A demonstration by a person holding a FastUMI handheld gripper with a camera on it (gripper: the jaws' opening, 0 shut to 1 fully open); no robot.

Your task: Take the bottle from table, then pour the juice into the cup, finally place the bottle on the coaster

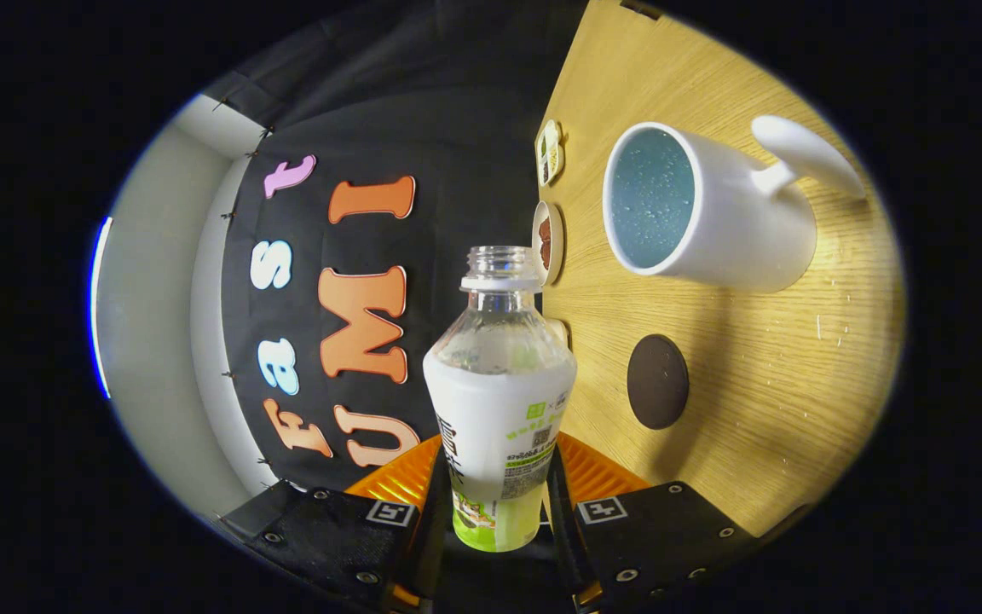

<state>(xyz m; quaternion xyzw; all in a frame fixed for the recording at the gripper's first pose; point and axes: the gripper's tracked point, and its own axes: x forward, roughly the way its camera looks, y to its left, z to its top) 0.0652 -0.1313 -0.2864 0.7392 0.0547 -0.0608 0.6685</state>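
Tool clamped on bottle (uncapped), fingers pressing both sides, cup beyond

Gripper clamped on bottle: both orange fingers press its lower body, 1 each side. Bottle uncapped, neck clear, white label w/ green print. View rolled approx 90 deg, so table stands like a wall beside bottle. White cup w/ handle sits on table, mouth facing camera, pale blue inside w/ specks. Dark round coaster on table near cup, apart from it. 2 small dishes along table's far edge, by booth wall.
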